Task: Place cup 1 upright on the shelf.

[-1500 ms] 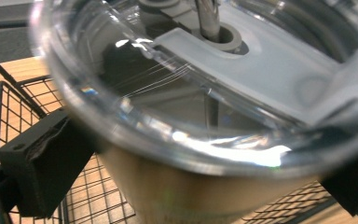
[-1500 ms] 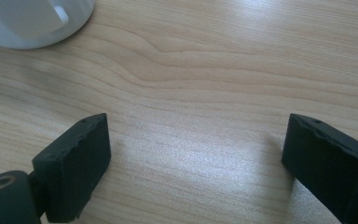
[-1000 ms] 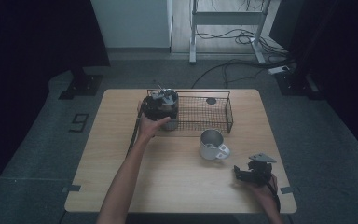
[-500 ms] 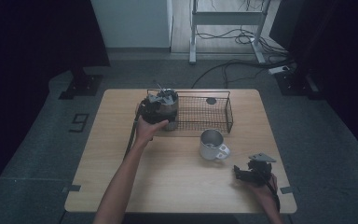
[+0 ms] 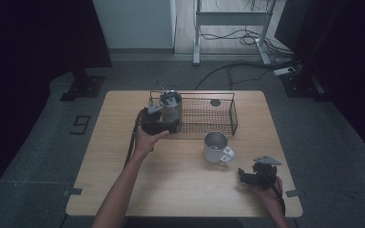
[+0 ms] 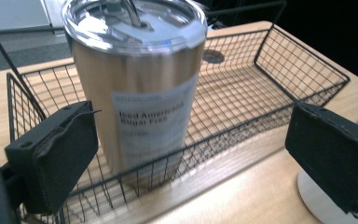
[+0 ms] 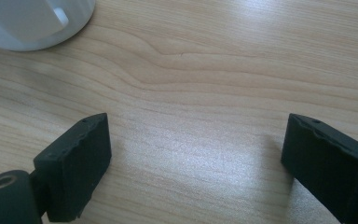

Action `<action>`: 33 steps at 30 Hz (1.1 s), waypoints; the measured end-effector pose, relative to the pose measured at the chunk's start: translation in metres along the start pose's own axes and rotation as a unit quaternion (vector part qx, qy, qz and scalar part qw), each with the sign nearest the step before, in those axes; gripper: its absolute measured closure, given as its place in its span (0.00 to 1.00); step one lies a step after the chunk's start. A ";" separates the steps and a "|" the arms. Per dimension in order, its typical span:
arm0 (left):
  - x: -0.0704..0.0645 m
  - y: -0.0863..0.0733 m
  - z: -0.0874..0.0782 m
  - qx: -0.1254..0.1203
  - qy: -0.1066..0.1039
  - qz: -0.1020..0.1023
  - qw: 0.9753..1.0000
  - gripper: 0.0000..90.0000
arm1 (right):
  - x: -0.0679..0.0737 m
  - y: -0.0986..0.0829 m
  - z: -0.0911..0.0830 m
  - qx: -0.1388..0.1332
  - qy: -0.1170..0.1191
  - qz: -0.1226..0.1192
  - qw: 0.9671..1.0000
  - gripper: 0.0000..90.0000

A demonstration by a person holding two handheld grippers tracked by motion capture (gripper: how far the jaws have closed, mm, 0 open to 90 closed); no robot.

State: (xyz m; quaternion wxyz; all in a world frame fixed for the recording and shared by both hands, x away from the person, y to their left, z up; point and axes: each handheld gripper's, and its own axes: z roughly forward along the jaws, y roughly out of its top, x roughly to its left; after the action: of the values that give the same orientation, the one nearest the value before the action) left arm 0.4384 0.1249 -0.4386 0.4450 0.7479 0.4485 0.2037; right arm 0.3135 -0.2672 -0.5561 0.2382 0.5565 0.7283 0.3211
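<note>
Tumbler (image 6: 135,93) upright in basket (image 6: 279,70), just ahead of left gripper (image 6: 186,154)'s wide-open fingers (image 6: 51,154), w/ basket wall between.

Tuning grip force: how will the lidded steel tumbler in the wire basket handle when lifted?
The tumbler looks rigid; its smooth metal wall may slip. Tall and narrow, standing in the wire basket, it could tip if nudged high. The left claw is open before it, outside the basket wall.

the tumbler (image 6: 140,93) is brushed gold steel with a clear lid and a white label printed in dark letters. the basket (image 6: 270,93) is black wire mesh on a pale wood-grain desk (image 7: 214,70); the mug (image 5: 216,147) is white.
</note>
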 end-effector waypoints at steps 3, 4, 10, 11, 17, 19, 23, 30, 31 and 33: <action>0.000 -0.007 -0.009 -0.003 -0.004 -0.002 1.000 0.04 | 0.000 0.000 0.000 0.000 0.000 0.000 1.000 0.09; 0.000 -0.010 -0.012 -0.005 -0.004 -0.001 1.000 0.04 | 0.000 0.000 0.000 0.000 0.000 -0.001 1.000 0.09; 0.000 -0.030 -0.029 -0.003 -0.005 0.007 1.000 0.05 | 0.000 0.000 0.000 0.000 -0.001 0.001 1.000 0.09; 0.000 -0.033 -0.032 -0.002 -0.006 0.007 1.000 0.05 | 0.000 0.000 0.000 0.000 -0.001 0.001 1.000 0.09; 0.002 -0.056 -0.047 0.005 -0.008 0.009 1.000 0.07 | 0.000 0.000 -0.001 0.000 -0.002 0.002 1.000 0.10; 0.002 -0.063 -0.050 0.010 -0.008 0.010 1.000 0.07 | 0.000 0.000 -0.001 0.000 -0.002 0.002 1.000 0.10; 0.002 -0.081 -0.056 0.023 0.003 0.019 1.000 0.07 | 0.000 0.000 -0.001 0.000 -0.002 0.002 1.000 0.10; 0.011 -0.111 -0.067 0.033 0.006 0.000 0.999 0.07 | 0.000 0.000 -0.001 0.000 -0.002 0.002 1.000 0.10; 0.012 -0.114 -0.068 0.034 0.007 -0.002 0.999 0.07 | 0.000 0.000 -0.001 0.000 -0.002 0.002 1.000 0.10; 0.014 -0.122 -0.071 0.038 0.007 -0.005 0.999 0.07 | 0.000 0.000 -0.001 0.000 -0.002 0.002 1.000 0.10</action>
State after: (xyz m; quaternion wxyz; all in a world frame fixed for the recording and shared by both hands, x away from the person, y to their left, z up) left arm 0.3356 0.1957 -0.5065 0.4141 0.7609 0.4623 0.1892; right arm 0.3130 -0.2672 -0.5558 0.2393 0.5589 0.7263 0.3206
